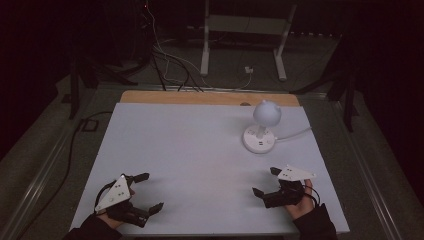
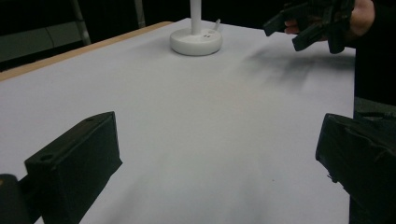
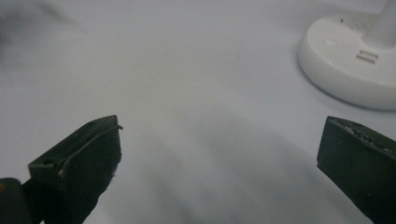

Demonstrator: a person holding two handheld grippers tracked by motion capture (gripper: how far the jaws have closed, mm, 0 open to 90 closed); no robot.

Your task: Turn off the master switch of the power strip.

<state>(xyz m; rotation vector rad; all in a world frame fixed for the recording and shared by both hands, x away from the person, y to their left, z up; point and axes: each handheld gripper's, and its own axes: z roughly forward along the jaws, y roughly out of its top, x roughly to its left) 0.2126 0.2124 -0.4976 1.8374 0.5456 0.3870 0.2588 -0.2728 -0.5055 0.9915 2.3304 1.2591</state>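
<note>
Holding one black two-jaw gripper in each hand, I have two of them at the near edge of the white table sheet (image 1: 200, 165). My left gripper (image 1: 146, 191) sits at the near left, its jaws spread wide apart with nothing between them; in the left gripper view (image 2: 210, 154) only bare white sheet lies in the gap. My right gripper (image 1: 267, 181) sits at the near right, well apart from the left one, and its jaws also stand wide apart and empty, as the right gripper view (image 3: 215, 154) confirms. Each gripper carries one grey three-cornered plate on top, so two plates in all. My right hand (image 1: 300, 202) wraps the handle, with a dark sleeve behind it.

Farther out, beyond my right gripper and nearest to it, stands one small white desk lamp with a round base and a ball-shaped head (image 1: 261, 131). It stands upright on the sheet, right of the middle, not touched by either gripper. Its base (image 3: 355, 70) shows two small slots and lies just ahead of my right jaws, to the right. One white cord (image 1: 295, 134) runs from the base toward the right edge.

Beyond the sheet runs one strip of wooden tabletop (image 1: 200, 97), then a dark floor with loose cables (image 1: 170, 65) and one white stand with two legs (image 1: 245, 30).
</note>
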